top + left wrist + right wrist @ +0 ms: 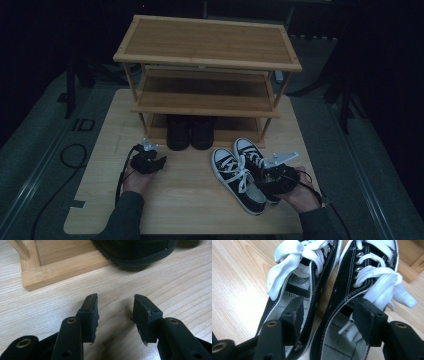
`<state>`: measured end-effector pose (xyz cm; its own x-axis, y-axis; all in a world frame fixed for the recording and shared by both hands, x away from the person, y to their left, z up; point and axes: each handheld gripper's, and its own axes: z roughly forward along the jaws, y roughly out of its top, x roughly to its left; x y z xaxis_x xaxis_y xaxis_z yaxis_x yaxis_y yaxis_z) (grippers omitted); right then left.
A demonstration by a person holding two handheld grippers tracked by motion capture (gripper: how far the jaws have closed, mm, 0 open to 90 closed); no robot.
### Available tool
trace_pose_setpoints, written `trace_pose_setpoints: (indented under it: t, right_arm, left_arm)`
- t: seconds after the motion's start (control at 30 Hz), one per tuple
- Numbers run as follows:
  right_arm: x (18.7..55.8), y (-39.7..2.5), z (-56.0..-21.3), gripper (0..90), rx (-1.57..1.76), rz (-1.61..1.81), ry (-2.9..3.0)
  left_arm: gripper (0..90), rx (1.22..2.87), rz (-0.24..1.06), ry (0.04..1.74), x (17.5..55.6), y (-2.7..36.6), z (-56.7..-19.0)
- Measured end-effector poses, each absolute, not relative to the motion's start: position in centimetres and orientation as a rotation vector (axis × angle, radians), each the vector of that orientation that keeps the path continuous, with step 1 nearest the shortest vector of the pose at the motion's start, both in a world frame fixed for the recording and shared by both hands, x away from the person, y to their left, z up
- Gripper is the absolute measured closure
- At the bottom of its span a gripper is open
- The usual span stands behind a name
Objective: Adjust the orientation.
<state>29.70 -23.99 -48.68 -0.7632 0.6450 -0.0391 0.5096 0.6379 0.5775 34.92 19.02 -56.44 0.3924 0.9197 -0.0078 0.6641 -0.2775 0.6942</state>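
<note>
Landmark: the rack [207, 55], a three-tier bamboo shelf standing at the far side of the table [100, 200].

Sneakers [240, 172]: a black canvas pair with white laces and white toe caps, lying side by side on the table just in front of the rack's right front leg, toes toward the rack, heels toward the person. The two shoes touch or nearly touch along their inner sides.

Right tongs [270, 177]: at the heel end of the sneakers, on the side away from the rack. In the right gripper view the right tongs [327, 315] stand apart, one jaw down inside the opening of one sneaker, the other inside the opening of its mate, so the two inner walls of the pair lie between the jaws. The pads are not pressed tight; a gap shows on both sides. Lace bows [294, 257] sit just beyond the jaws.

Left tongs [150, 161]: low over the table in front of the rack's left front leg, well apart from the sneakers. In the left gripper view the left tongs [115, 315] stand apart with only bare table between the jaws.

Boots [190, 131]: a dark pair on the rack's bottom tier, toes at its front edge. The left gripper view shows one boot toe [140, 252] past the rack's bottom rail [62, 270], ahead of the jaws.

Rack's middle and top tiers are bare.
</note>
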Motion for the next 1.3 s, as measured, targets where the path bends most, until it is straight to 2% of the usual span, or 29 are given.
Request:
trace_pose_setpoints:
  t: [0.23,0.47,0.8,1.13,1.3]
  right_arm:
    - [29.9,-23.1,-49.1,34.1,0.965,0.786,2.626]
    - [30.2,-22.1,-49.6,33.0,0.991,0.739,2.617]
    - [31.6,-20.8,-50.5,41.9,1.058,0.647,2.612]
    - [32.1,-19.9,-51.2,62.1,1.093,0.582,2.583]
    - [32.1,-19.8,-51.3,60.8,1.109,0.577,2.567]
  left_arm:
    - [55.6,2.037,0.536,1.35,34.9,19.0,-56.4]
    - [55.5,2.035,0.537,1.348,34.9,19.0,-56.5]
    - [55.5,2.033,0.536,1.347,34.9,19.0,-56.5]
    - [55.4,2.031,0.537,1.348,34.9,19.0,-56.5]
    - [55.5,2.031,0.538,1.35,34.9,19.0,-56.5]
